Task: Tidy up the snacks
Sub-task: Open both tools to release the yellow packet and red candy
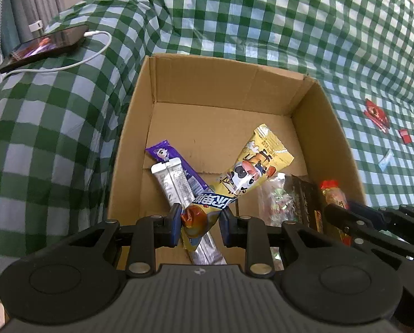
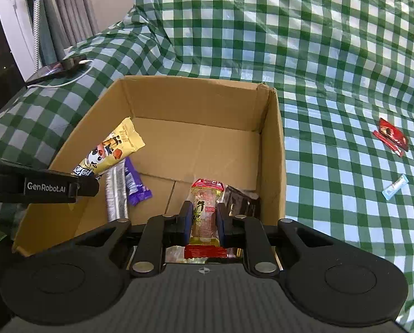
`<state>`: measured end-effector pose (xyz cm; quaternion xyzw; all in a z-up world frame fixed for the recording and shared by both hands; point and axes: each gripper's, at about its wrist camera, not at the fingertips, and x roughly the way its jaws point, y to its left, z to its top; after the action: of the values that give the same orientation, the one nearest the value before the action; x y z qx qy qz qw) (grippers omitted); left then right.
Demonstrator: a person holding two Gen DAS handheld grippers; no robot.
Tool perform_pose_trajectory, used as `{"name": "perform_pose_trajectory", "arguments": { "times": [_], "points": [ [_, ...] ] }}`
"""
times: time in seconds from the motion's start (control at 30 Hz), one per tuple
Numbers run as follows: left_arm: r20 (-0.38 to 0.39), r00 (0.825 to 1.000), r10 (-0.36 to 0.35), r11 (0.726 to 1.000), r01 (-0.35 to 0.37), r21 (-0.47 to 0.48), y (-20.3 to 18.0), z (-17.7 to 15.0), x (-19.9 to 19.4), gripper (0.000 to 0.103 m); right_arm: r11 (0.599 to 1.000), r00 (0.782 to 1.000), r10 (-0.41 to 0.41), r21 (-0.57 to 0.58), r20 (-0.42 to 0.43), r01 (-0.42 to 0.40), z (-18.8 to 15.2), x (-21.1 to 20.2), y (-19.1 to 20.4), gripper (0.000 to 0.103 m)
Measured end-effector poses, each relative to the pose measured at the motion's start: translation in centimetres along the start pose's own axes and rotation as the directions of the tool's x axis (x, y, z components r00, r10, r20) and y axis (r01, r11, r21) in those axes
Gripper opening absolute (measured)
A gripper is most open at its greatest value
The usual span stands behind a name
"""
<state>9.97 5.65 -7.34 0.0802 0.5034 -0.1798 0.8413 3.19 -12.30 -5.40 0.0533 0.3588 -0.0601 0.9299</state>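
Cardboard box [image 2: 270, 149] sits beneath both tools so the left gripper [image 1: 198, 223], pinching the yellow cow-print packet [image 1: 248, 172], and right gripper [image 2: 204, 222], pinching a red-ended snack packet [image 2: 205, 213], can drop them inside.

Snack packets [image 1: 179, 177] in box [image 1: 234, 88], phone [image 1: 44, 45] left, loose packets [image 2: 391, 137] right

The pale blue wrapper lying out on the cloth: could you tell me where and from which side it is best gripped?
Grip the pale blue wrapper across its narrow width at the middle, coming from straight above. It lies flat and slanted on the checked cloth, alone, with free cloth along both long edges for the fingers.
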Motion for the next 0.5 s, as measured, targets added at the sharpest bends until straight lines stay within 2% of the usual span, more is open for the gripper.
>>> {"name": "perform_pose_trajectory", "arguments": {
  "times": [0.27,0.3,0.33,0.37,0.4,0.43,0.47,0.5],
  "points": [
    [-0.016,0.999,0.028,0.999,-0.028,0.019,-1.0,1.2,2.8,0.032,1.0,1.0,0.002,0.013,-0.025,-0.001,0.5,2.7,-0.7,0.02],
    [-0.021,0.999,0.036,0.999,-0.036,0.017,-1.0,1.3,3.1,0.036,1.0,1.0,0.002,0.018,-0.026,-0.002,0.6,2.9,-0.8,0.02],
    [-0.026,0.999,0.046,0.999,-0.046,0.013,-0.9,1.5,3.3,0.053,1.0,1.0,0.005,0.024,-0.024,-0.004,0.8,3.1,-0.9,0.021],
    [-0.031,0.998,0.051,0.999,-0.05,0.007,-0.7,1.7,3.3,0.068,0.999,1.0,0.006,0.031,-0.017,-0.005,1.0,3.1,-0.9,0.029],
    [-0.031,0.998,0.058,0.998,-0.059,-0.002,-0.5,1.9,3.2,0.095,0.999,1.0,0.003,0.038,-0.012,-0.003,1.2,3.1,-1.0,0.04],
    [-0.014,0.995,0.098,0.995,-0.098,-0.019,-0.3,2.0,2.8,0.103,0.999,1.0,-0.004,0.049,-0.003,0.004,1.4,2.9,-1.0,0.065],
    [0.016,0.994,0.11,0.993,-0.11,-0.031,0.0,1.9,2.2,0.103,0.997,1.0,-0.023,0.069,0.009,0.022,1.6,2.6,-1.1,0.078],
    [0.03,0.995,0.095,0.995,-0.094,-0.033,0.3,1.7,1.6,0.103,0.995,0.999,-0.037,0.089,0.019,0.036,1.6,2.1,-1.2,0.084]
  ]
}}
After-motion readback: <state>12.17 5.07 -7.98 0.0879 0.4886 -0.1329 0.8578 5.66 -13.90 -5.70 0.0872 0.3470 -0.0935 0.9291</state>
